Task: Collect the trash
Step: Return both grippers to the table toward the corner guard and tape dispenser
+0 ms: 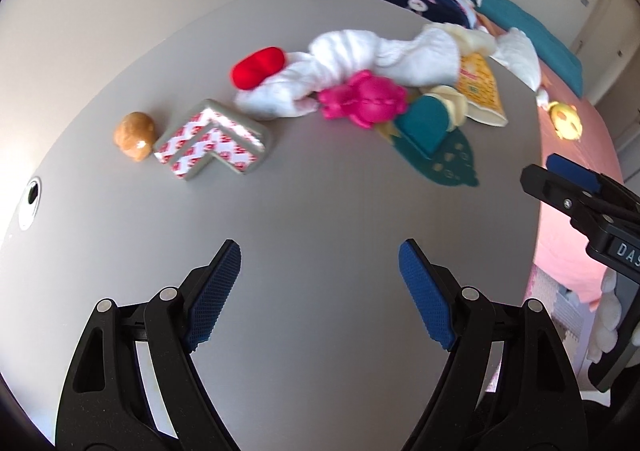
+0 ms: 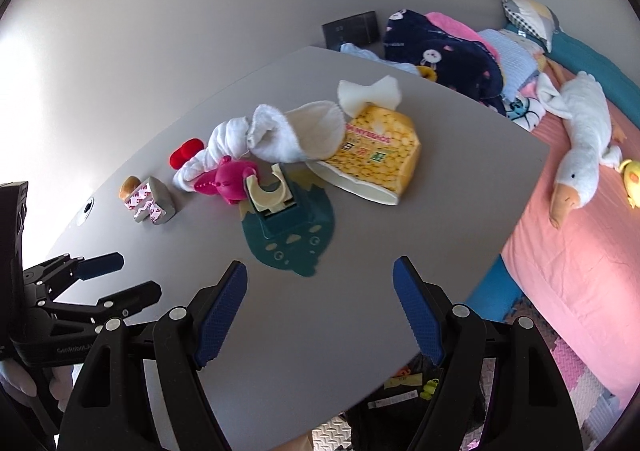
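On the grey table (image 1: 320,211) lie a brown crumpled ball (image 1: 135,135), a grey corner guard with red-and-white backing (image 1: 212,143), a red object (image 1: 258,66), a twisted white cloth (image 1: 352,63), a pink toy (image 1: 364,99), a teal holder on a teal mat (image 1: 426,127) and a yellow tissue pack (image 1: 480,85). The same items show in the right wrist view: the guard (image 2: 152,203), pink toy (image 2: 228,181), teal holder (image 2: 280,211), tissue pack (image 2: 376,155). My left gripper (image 1: 320,291) is open and empty above bare table. My right gripper (image 2: 320,311) is open and empty near the table's front edge.
A bed with a pink sheet (image 2: 580,271), a white goose plush (image 2: 580,139) and piled blankets (image 2: 440,51) stands right of the table. A cable hole (image 1: 30,197) sits at the table's left. A dark bag with trash (image 2: 400,391) lies below the table's front edge.
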Demonstrator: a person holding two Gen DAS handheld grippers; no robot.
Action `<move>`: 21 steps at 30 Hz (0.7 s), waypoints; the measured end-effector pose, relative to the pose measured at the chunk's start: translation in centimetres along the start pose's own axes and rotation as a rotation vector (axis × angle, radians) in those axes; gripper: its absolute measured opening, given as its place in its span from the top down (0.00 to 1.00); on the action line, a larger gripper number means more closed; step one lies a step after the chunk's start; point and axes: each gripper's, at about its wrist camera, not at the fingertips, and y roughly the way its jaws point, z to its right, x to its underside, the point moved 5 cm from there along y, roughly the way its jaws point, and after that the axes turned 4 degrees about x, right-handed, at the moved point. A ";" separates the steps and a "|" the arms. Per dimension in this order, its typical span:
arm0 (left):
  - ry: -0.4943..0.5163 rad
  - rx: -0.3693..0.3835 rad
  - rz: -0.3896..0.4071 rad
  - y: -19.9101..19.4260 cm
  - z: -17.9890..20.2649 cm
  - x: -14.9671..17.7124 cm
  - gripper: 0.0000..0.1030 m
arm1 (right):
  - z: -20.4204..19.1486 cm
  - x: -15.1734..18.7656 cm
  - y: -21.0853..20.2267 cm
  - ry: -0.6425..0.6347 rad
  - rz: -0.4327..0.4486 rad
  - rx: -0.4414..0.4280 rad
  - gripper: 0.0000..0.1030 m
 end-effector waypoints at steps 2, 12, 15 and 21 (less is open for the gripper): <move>-0.022 -0.004 0.014 0.0 -0.8 -0.2 0.24 | -0.5 -0.3 0.6 -0.008 -0.007 -0.007 0.26; -0.088 -0.082 0.069 0.7 -5.3 -2.0 0.16 | -2.1 -1.5 3.5 -0.035 -0.047 -0.024 0.26; -0.105 -0.086 0.060 1.3 -6.1 -2.5 0.15 | -2.4 -2.0 4.3 -0.038 -0.054 -0.025 0.26; -0.095 -0.086 0.069 2.4 -6.3 -3.7 0.15 | -2.8 -2.9 5.6 -0.066 -0.058 -0.011 0.26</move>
